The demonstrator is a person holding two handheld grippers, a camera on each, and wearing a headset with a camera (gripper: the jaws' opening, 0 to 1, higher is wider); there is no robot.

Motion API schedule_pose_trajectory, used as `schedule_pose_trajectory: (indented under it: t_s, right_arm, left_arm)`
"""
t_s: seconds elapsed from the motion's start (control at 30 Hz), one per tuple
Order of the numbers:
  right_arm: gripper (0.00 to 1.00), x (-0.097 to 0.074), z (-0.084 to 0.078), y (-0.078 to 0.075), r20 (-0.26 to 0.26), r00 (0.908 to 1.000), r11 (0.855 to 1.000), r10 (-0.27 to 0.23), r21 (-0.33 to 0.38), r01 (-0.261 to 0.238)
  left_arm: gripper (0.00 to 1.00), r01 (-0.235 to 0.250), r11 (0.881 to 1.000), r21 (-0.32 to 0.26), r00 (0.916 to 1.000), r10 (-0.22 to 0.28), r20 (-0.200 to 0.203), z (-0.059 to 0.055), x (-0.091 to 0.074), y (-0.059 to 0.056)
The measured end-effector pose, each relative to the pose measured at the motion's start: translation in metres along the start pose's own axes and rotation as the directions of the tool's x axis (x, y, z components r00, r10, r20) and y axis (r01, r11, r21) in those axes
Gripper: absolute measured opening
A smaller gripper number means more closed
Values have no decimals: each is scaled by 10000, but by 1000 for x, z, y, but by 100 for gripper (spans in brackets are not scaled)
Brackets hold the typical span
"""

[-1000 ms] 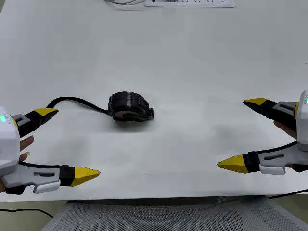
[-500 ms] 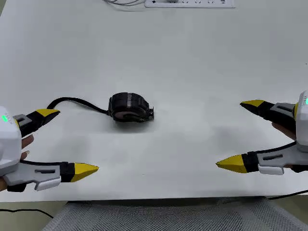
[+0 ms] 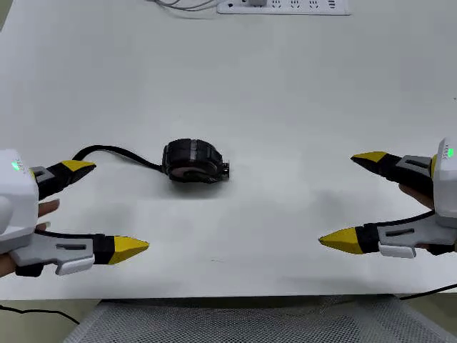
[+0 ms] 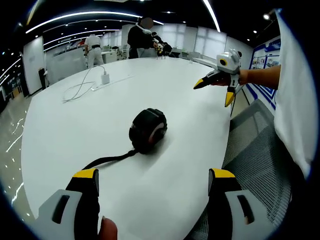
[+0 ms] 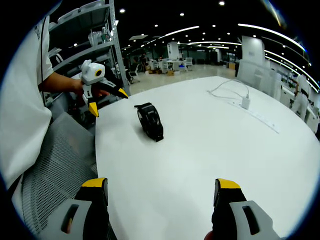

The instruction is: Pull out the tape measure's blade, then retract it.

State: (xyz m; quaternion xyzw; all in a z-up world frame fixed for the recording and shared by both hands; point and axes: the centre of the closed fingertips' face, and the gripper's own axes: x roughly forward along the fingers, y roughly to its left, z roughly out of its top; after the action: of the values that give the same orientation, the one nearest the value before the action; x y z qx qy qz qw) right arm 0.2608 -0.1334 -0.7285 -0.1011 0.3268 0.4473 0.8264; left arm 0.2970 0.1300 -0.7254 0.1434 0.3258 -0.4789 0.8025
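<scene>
Both spread wide, my left gripper [image 3: 118, 206] and right gripper [image 3: 337, 200] flank the tape measure [image 3: 191, 161]; blade not yet pulled.

1. The power strip [image 3: 285, 6] and a white cable [image 3: 182, 3] are cut off by the head view's top edge.
2. The left gripper [image 3: 114, 206] and right gripper [image 3: 339, 199] run off the side edges (the hands holding them are partly out of frame).
3. The tape measure [image 3: 191, 161] has a side label too small to read. The far end of its strap [image 3: 114, 151] is hidden behind the left gripper's upper jaw.
4. In the left gripper view, 2 distant people [image 4: 140, 37] are too small to make out.
</scene>
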Motion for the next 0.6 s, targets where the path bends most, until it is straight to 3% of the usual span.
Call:
schedule_pose_trajectory:
  t_s: [0.6]
  right_arm:
    - [88,7,11,-5,142,9998,9998,147,-146,-145]
  left_arm:
    - [97,251,9997,29,9994,-252,258,10,10,-2]
